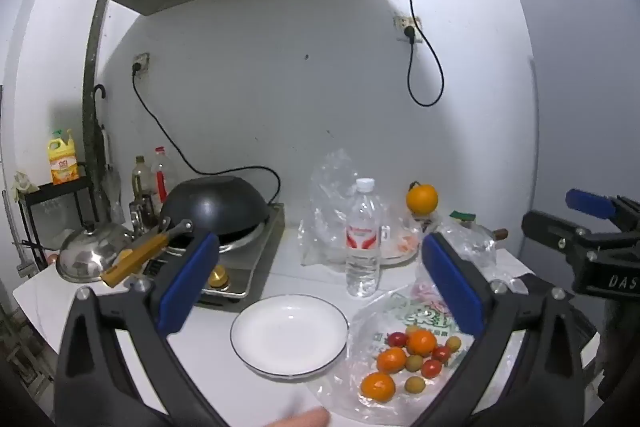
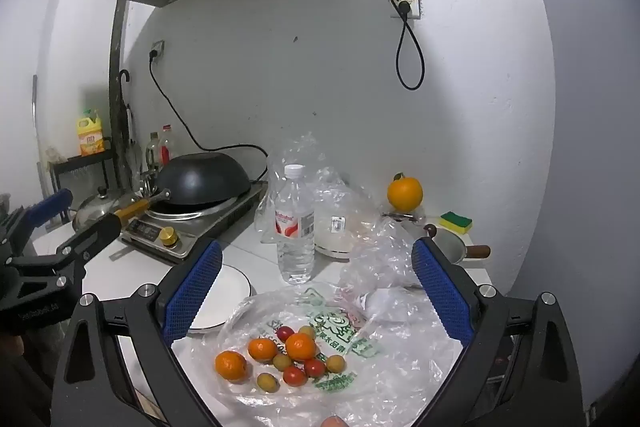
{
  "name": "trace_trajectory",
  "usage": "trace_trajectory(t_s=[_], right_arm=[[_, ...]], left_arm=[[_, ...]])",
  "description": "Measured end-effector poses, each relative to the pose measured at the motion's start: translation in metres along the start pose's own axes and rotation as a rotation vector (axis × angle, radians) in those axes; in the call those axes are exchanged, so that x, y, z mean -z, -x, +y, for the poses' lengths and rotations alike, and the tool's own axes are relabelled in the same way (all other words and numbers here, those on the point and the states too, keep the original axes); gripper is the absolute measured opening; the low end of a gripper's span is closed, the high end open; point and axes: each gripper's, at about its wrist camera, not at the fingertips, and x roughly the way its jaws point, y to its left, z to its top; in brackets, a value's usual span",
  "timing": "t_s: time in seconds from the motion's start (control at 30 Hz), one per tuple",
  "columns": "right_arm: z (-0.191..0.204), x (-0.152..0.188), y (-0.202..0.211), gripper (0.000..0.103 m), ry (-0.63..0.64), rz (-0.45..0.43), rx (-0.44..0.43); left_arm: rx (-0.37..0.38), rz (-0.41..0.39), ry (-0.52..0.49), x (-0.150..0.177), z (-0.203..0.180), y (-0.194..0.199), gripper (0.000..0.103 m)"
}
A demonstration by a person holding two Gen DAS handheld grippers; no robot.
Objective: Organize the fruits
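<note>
A heap of small fruits lies on a printed clear plastic bag: three mandarins, red cherry tomatoes and yellowish-green round fruits. An empty white plate sits just left of the bag. My left gripper hovers open above the plate, with nothing between its blue pads. Held over the fruit heap, my right gripper is open and holds nothing. A large orange stands at the back by the wall.
A water bottle stands behind the plate among crumpled clear bags. A black wok rests on a cooker at the left, with a steel lid and sauce bottles. A sponge and small pan lie back right.
</note>
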Motion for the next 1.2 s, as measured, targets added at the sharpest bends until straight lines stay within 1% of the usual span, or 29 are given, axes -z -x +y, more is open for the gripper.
trace_trajectory(t_s=[0.03, 0.13, 0.23, 0.37, 0.43, 0.47, 0.53, 0.7, 0.93, 1.2], right_arm=[[-0.001, 0.001, 0.001, 0.098, -0.017, -0.022, -0.004], [-0.001, 0.001, 0.0, 0.098, -0.026, -0.008, -0.01], [0.0, 0.001, -0.001, 0.098, -0.016, -0.007, -0.017], [-0.001, -0.006, -0.003, 0.098, 0.002, -0.013, -0.016], [-0.002, -0.012, -0.006, 0.098, 0.008, -0.017, -0.014], [0.0, -0.003, -0.002, 0.098, -0.013, -0.03, -0.026], [0.001, -0.003, -0.003, 0.098, -0.015, -0.028, -0.026], [0.003, -0.003, -0.004, 0.098, -0.016, -0.026, -0.024], [0.005, -0.004, -0.008, 0.098, -0.01, -0.021, -0.019], [0.011, -0.008, -0.009, 0.098, -0.001, -0.028, -0.019]], left_arm=[[-0.005, -0.001, -0.006, 0.0, 0.0, 0.001, 0.102], [-0.011, 0.002, -0.004, 0.0, 0.006, 0.003, 0.102], [0.0, 0.031, -0.016, 0.002, 0.001, -0.006, 0.102], [0.024, 0.038, -0.002, 0.003, -0.001, -0.006, 0.102], [0.028, 0.031, 0.0, 0.002, -0.001, -0.005, 0.102], [0.03, 0.03, -0.003, 0.001, -0.001, -0.005, 0.102], [0.031, 0.023, -0.01, 0.0, -0.001, -0.005, 0.102], [0.028, 0.035, -0.018, 0.002, 0.0, -0.01, 0.102], [0.02, 0.031, -0.015, 0.001, 0.002, -0.013, 0.102], [0.036, 0.031, -0.015, 0.001, 0.002, -0.016, 0.102]])
